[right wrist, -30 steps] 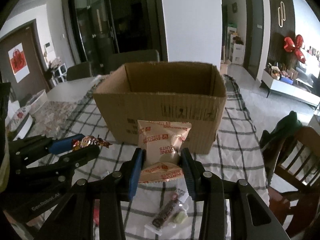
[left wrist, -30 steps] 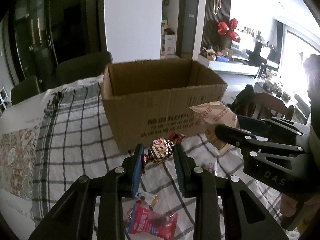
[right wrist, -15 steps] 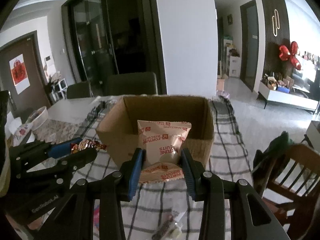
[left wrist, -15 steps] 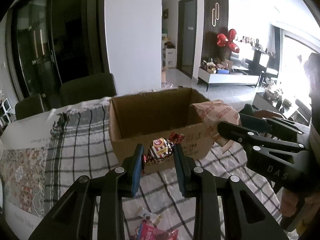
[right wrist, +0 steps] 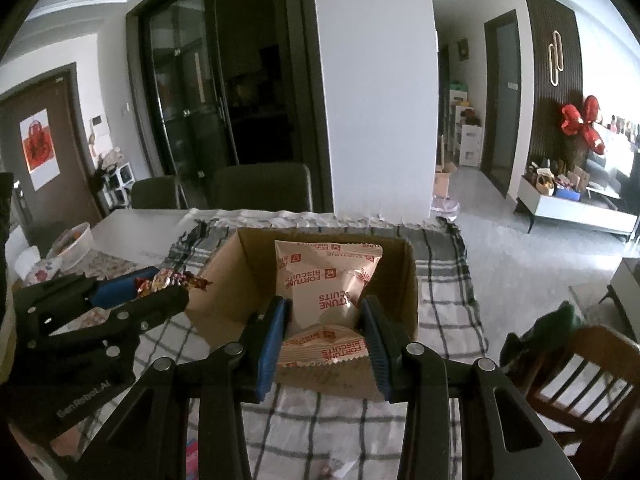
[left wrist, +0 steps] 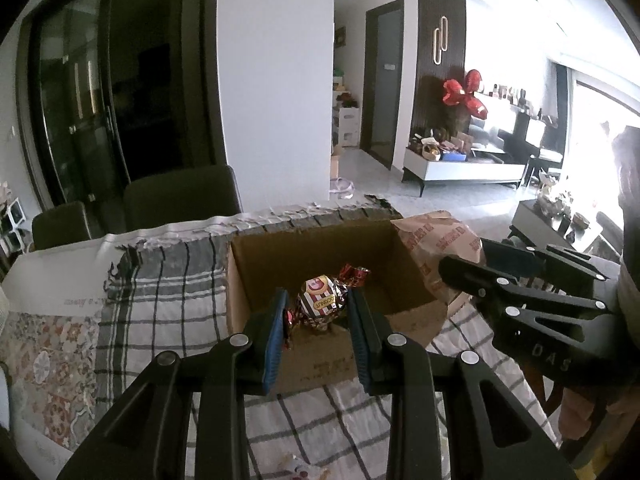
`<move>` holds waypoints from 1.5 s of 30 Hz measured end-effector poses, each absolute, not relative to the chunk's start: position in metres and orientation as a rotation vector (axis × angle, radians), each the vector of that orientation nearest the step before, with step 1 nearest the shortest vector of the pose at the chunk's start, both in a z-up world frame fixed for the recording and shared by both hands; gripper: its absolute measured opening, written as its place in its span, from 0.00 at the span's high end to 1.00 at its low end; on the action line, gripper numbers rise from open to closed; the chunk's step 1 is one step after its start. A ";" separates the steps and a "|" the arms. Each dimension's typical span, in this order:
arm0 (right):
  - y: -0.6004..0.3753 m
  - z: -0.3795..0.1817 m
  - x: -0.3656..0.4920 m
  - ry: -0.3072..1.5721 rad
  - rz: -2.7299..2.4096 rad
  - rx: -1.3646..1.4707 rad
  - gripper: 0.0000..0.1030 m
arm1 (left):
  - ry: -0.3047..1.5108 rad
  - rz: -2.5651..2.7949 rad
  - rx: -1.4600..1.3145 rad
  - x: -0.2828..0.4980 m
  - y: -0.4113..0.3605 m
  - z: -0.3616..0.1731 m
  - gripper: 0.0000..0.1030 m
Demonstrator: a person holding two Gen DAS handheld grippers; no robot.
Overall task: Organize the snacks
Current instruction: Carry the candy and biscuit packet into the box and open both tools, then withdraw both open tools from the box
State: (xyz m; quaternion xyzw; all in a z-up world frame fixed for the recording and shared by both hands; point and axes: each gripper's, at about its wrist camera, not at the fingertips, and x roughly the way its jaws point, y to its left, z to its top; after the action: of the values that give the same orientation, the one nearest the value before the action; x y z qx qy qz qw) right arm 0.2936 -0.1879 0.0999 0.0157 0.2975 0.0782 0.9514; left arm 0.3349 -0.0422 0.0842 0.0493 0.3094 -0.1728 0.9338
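Observation:
An open cardboard box (left wrist: 248,280) (right wrist: 224,280) stands on the checked tablecloth. My left gripper (left wrist: 318,308) is shut on a striped wrapped candy (left wrist: 322,302), held above the box's near wall. My right gripper (right wrist: 324,312) is shut on a pale Fortune Biscuits packet (right wrist: 328,276), also over the box's near edge. In the left wrist view the right gripper (left wrist: 460,268) shows at the right with the packet (left wrist: 436,240). In the right wrist view the left gripper (right wrist: 160,294) shows at the left with the candy (right wrist: 168,280).
Dark chairs (left wrist: 180,196) stand behind the table. A wooden chair (right wrist: 580,364) with a dark cloth stands at the right. A white bowl (right wrist: 74,240) sits on the table's far left. A few snack wrappers (left wrist: 304,468) lie on the cloth below the grippers.
Both grippers have risen and moved forward with their snacks, from in front of the box to above its near edge. The box's inside now shows.

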 end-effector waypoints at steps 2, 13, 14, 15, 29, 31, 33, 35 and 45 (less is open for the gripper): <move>-0.188 0.101 0.301 0.612 0.156 0.031 0.61 | 0.639 -0.347 0.095 0.344 -0.043 0.085 0.71; -0.192 0.092 0.340 0.657 0.148 0.005 0.61 | 0.685 -0.320 0.082 0.389 -0.051 0.075 0.70; -0.192 0.091 0.342 0.659 0.148 0.004 0.61 | 0.689 -0.316 0.080 0.393 -0.051 0.073 0.70; -0.192 0.089 0.345 0.664 0.148 0.001 0.61 | 0.691 -0.313 0.077 0.396 -0.051 0.072 0.69; -0.201 0.076 0.337 0.683 0.092 0.017 0.47 | 0.649 -0.214 0.094 0.372 -0.045 0.072 0.20; -0.200 0.075 0.326 0.671 0.085 0.012 0.46 | 0.637 -0.208 0.094 0.362 -0.043 0.073 0.19; -0.200 0.075 0.316 0.661 0.080 0.011 0.46 | 0.629 -0.202 0.091 0.352 -0.040 0.075 0.19; -0.199 0.075 0.307 0.654 0.076 0.007 0.46 | 0.624 -0.198 0.089 0.341 -0.038 0.076 0.19; -0.192 0.075 0.256 0.609 0.083 0.024 0.46 | 0.585 -0.179 0.112 0.287 -0.028 0.079 0.17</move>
State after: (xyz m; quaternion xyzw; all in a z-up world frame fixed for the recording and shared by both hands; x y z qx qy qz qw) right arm 0.2565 -0.1919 0.0749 0.0119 0.2995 0.0409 0.9531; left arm 0.2872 -0.0277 0.0787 0.0552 0.2876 -0.0878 0.9521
